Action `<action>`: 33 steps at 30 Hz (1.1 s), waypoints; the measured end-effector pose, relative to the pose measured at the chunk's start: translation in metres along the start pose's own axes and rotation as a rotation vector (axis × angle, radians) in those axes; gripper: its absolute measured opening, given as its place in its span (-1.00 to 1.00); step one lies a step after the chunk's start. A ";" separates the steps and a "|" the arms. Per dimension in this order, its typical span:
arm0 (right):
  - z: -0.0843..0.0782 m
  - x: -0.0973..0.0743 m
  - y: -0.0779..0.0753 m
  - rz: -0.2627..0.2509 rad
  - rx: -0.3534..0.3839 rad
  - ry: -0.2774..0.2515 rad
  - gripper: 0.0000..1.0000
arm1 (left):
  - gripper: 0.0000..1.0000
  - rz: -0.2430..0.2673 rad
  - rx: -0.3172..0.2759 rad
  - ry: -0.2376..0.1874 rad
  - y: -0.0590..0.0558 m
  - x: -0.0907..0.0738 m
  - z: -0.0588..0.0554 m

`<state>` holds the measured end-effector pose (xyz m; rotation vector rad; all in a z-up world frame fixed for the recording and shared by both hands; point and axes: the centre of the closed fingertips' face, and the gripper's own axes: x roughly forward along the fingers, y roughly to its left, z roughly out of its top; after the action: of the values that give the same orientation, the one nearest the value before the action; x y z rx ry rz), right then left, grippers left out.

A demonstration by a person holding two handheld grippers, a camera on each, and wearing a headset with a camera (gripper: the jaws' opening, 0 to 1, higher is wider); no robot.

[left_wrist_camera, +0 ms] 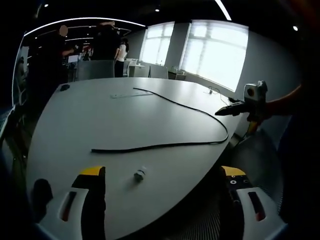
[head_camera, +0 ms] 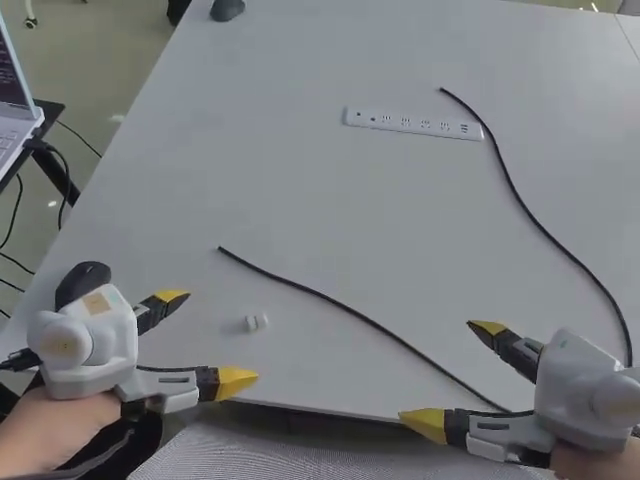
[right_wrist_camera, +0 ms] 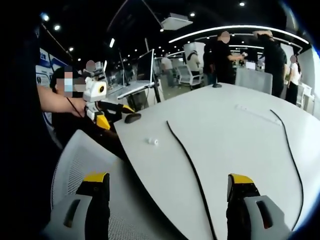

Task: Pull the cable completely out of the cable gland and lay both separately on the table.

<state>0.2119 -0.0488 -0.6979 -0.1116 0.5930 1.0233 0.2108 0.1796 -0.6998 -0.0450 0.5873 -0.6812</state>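
Separately, thin black cable [head_camera: 400,335] and small white gland [head_camera: 256,322] lie apart.

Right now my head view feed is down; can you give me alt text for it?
A long black cable lies loose on the grey table, with the small white cable gland lying apart from it near the front edge. The left gripper and right gripper hover open and empty at that edge; a white power strip lies farther back.
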 end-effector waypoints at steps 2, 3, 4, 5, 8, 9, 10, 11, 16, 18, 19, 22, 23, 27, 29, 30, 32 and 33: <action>0.000 0.000 0.001 0.000 -0.002 0.003 0.98 | 0.90 -0.002 0.001 0.004 0.000 0.000 -0.001; 0.000 0.000 0.001 -0.001 -0.003 0.002 0.98 | 0.91 -0.002 0.001 0.004 -0.001 0.000 -0.001; 0.001 0.000 0.001 -0.001 -0.002 0.001 0.98 | 0.93 -0.001 0.000 0.004 0.000 0.000 -0.001; 0.001 0.000 0.001 -0.002 0.001 0.001 0.98 | 0.94 -0.002 -0.006 -0.001 0.000 0.000 0.000; 0.000 0.000 0.003 0.000 0.002 0.003 0.98 | 0.95 -0.003 -0.009 0.005 0.000 0.001 -0.001; -0.001 0.000 0.003 0.001 -0.001 0.005 0.98 | 0.96 -0.002 -0.007 0.006 0.002 0.001 -0.001; -0.001 0.000 0.003 0.001 -0.003 0.008 0.98 | 0.96 -0.001 -0.007 0.005 0.002 0.001 -0.001; -0.001 0.000 0.003 0.001 -0.006 0.009 0.98 | 0.96 -0.001 -0.007 0.003 0.003 0.001 -0.001; -0.002 0.000 0.001 -0.006 -0.002 0.018 0.98 | 0.96 0.004 -0.004 0.017 0.005 -0.002 -0.005; -0.005 -0.001 -0.001 -0.012 0.000 0.032 0.98 | 0.97 0.007 -0.004 0.023 0.007 -0.003 -0.008; -0.005 -0.002 -0.001 -0.014 -0.005 0.036 0.98 | 0.97 0.007 -0.004 0.023 0.008 -0.003 -0.008; -0.010 -0.003 -0.004 -0.021 -0.015 0.065 0.98 | 0.97 0.011 -0.001 0.026 0.008 -0.004 -0.009; -0.011 -0.003 -0.004 -0.021 -0.017 0.072 0.98 | 0.97 0.011 0.000 0.027 0.008 -0.005 -0.009; -0.014 -0.003 -0.005 -0.020 -0.023 0.090 0.98 | 0.97 0.009 0.003 0.032 0.008 -0.005 -0.009; -0.015 -0.004 -0.006 -0.020 -0.025 0.099 0.98 | 0.97 0.012 0.009 0.042 0.009 -0.005 -0.010; -0.015 -0.004 -0.006 -0.019 -0.026 0.102 0.98 | 0.97 0.011 0.010 0.046 0.009 -0.005 -0.011; -0.018 -0.004 -0.006 -0.014 -0.023 0.116 0.98 | 0.97 0.010 0.013 0.051 0.008 -0.005 -0.012; -0.018 -0.004 -0.006 -0.015 -0.028 0.117 0.98 | 0.97 0.010 0.014 0.053 0.009 -0.006 -0.012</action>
<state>0.2081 -0.0615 -0.7119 -0.2018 0.6833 1.0161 0.2060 0.1916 -0.7091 -0.0111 0.6331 -0.6785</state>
